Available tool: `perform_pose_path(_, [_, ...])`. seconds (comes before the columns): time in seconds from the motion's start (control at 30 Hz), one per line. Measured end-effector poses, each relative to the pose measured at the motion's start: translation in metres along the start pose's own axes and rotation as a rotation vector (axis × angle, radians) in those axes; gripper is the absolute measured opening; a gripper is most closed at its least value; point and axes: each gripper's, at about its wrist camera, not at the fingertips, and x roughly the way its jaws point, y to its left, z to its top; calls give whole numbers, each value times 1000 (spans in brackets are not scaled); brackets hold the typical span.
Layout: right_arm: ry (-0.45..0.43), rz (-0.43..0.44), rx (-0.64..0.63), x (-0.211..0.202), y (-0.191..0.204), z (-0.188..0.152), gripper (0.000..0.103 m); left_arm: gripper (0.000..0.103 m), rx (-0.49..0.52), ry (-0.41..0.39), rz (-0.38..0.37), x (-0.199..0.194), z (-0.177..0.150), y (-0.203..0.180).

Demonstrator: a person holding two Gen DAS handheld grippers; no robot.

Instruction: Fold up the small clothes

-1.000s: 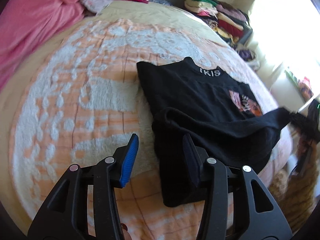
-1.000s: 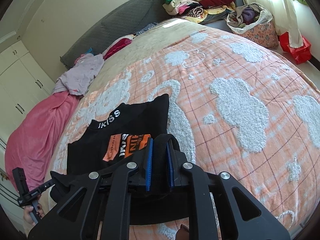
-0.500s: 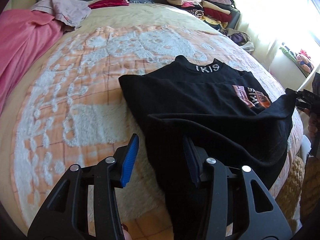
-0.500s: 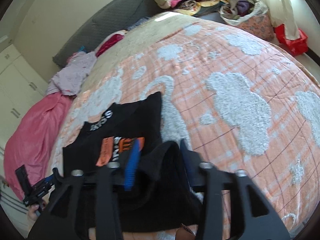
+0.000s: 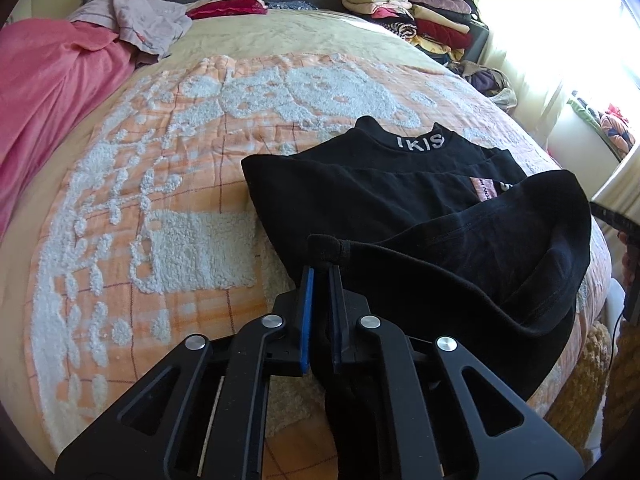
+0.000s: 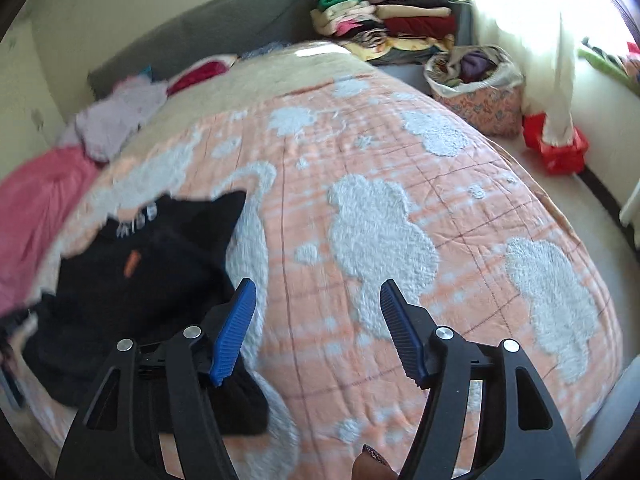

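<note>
Left claw (image 5: 321,276) now pressed together, pinching a corner of the black cotton T-shirt (image 5: 400,196) lying on the orange-and-white tufted bedspread (image 5: 180,200). Right claw (image 6: 314,320) just spread, cloth released beside it. Grip handed over; next fold ready.

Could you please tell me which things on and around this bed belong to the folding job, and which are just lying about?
Part of the job:
- black top
- left tongs, shut on its hem
- right tongs, open, holding nothing

Just lying about:
- pink blanket
- lilac garment
- stacked clothes
- floral basket
- red box
</note>
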Motion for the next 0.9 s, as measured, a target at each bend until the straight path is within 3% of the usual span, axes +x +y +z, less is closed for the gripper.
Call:
perform_pose_path(0.4, [50, 183, -263, 51, 66, 20, 63, 2, -50, 3, 17, -1, -5, -3])
perform_pose_path(0.43, [60, 201, -261, 57, 67, 22, 55, 1, -53, 4, 22, -1, -4, -3])
perform_pose_path(0.47, [66, 214, -256, 59, 67, 23, 30, 1, -55, 2, 29, 0, -4, -4])
perform_pose_path(0.53, [81, 245, -203, 67, 63, 29, 8, 1, -60, -4, 35, 0, -3, -3])
perform_pose_path(0.73, [60, 310, -7, 61, 36, 32, 7, 1, -130, -42, 11, -9, -2, 6])
perform_pose_path(0.9, [81, 344, 217, 68, 0, 24, 7, 1, -219, -104, -58, -27, 2, 18])
